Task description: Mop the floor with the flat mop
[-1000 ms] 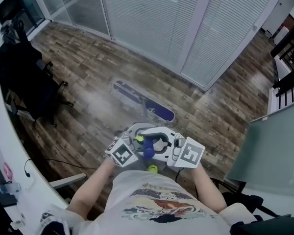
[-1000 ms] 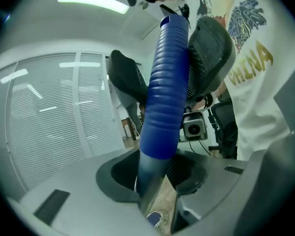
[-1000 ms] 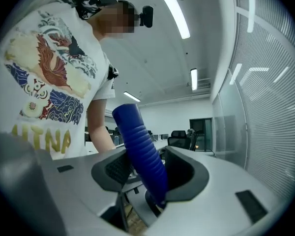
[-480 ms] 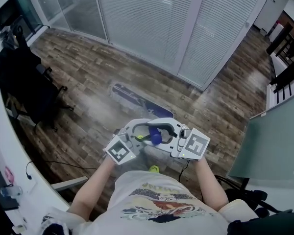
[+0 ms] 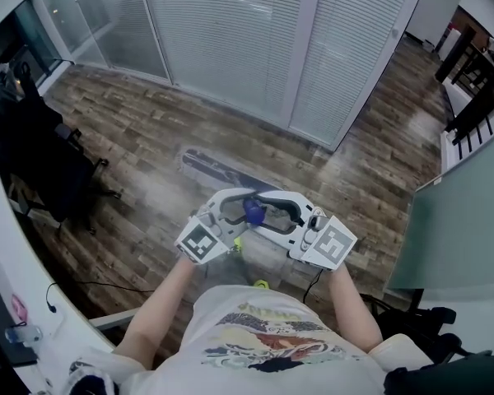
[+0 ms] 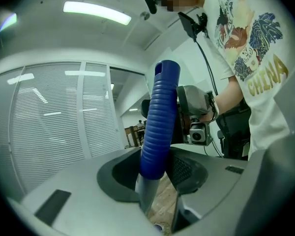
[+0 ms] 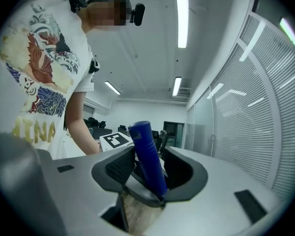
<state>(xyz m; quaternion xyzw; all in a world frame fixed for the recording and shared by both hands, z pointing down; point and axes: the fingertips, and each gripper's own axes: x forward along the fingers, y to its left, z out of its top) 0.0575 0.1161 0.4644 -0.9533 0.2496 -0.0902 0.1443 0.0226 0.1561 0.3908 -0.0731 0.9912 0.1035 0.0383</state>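
Head view: left gripper [image 5: 233, 209] and right gripper [image 5: 275, 209] both clasp the blue mop handle [image 5: 252, 211], with the mop head [image 5: 218, 169] flat on the floor [image 5: 132, 130] ahead. The left jaws have just eased wider around the handle, so it may slip or twist.

light: bright ceiling strips [image 7: 182, 16] | edges: fisheye-warped, dark corners | floor [image 5: 152, 179]: hazy sheen, perhaps glare

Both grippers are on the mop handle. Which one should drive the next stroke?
Right, probably. The right gripper clamps the blue grip near its top end, good for pushing. The left gripper holds lower, where grip meets grey pole; its jaws have just been opening, with the grip between them.
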